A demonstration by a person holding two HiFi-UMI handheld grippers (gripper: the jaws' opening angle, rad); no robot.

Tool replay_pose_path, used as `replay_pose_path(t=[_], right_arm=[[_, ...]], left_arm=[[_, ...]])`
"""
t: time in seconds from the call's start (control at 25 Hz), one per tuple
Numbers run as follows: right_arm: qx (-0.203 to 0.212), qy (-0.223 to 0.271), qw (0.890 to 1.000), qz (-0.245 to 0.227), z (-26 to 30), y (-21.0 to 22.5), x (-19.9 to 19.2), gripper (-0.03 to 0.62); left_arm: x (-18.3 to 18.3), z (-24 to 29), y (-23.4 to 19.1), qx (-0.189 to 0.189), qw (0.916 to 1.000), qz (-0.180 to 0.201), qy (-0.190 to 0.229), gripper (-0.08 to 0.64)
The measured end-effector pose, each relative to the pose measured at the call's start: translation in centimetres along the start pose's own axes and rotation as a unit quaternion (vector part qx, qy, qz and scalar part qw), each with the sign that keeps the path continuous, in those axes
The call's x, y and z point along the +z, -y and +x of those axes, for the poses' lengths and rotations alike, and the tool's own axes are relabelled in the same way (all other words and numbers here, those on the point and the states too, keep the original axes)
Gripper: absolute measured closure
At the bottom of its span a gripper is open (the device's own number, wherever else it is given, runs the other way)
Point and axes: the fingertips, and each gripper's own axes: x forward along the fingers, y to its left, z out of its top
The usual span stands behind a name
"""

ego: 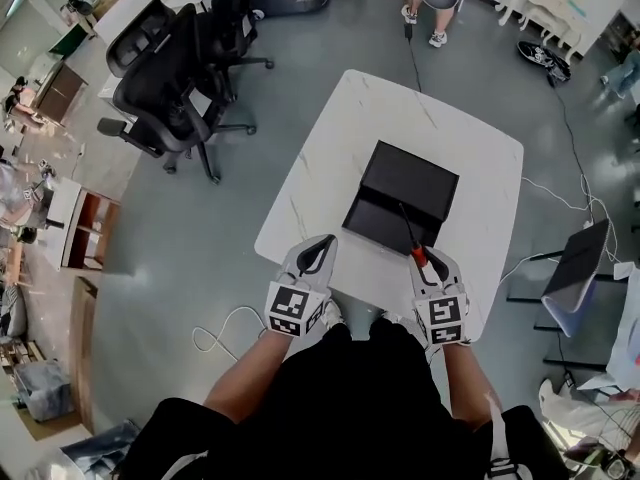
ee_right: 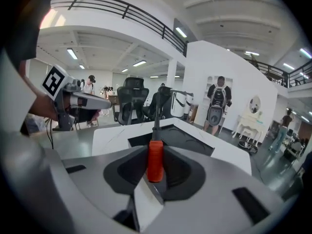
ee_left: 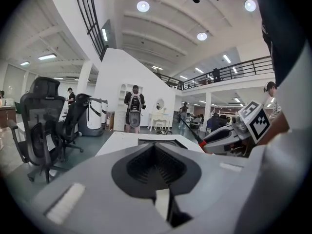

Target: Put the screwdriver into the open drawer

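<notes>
Red-handled screwdriver (ee_right: 155, 161) clamped in right tongs (ego: 426, 259) | shaft above open drawer (ego: 380, 225) on desk (ego: 330, 158) | left tongs (ego: 322, 244) closed, empty

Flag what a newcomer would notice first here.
The red-handled screwdriver is clamped in the fingers of the right gripper. In the head view its shaft reaches over the open drawer of the black box on the white table. The left gripper is empty, fingers together, by the table's near edge.
</notes>
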Motion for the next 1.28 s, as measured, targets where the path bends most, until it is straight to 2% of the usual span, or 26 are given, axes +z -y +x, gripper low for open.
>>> replay_pose_path(t=[0.24, 0.4, 0.76, 1.0, 1.28], right_arm=[[0.024, -0.053, 0.994, -0.093, 2.3, 0.7, -1.7, 0.495], [0.044, -0.101, 0.987, -0.117, 3.9, 1.0, -3.4, 0.495], [0.093, -0.186, 0.957, -0.201, 8.6, 1.4, -5.8, 0.495], [0.127, -0.243, 0.931, -0.240, 11.9, 0.8, -8.1, 0.495], [0.157, -0.281, 0.912, -0.255, 13.5, -0.1, -9.4, 0.495]], left_arm=[[-0.9, 0.5, 0.1, 0.019, 0.9998, -0.001, -0.012, 0.552], [-1.7, 0.9, 0.2, 0.036, 0.9990, -0.005, -0.024, 0.552], [-3.3, 1.1, -1.0, 0.070, 0.9965, -0.025, -0.039, 0.552], [-3.5, 1.7, -1.6, 0.080, 0.9956, -0.034, -0.035, 0.552], [-3.2, 1.7, -2.5, 0.091, 0.9947, -0.035, -0.032, 0.552]])
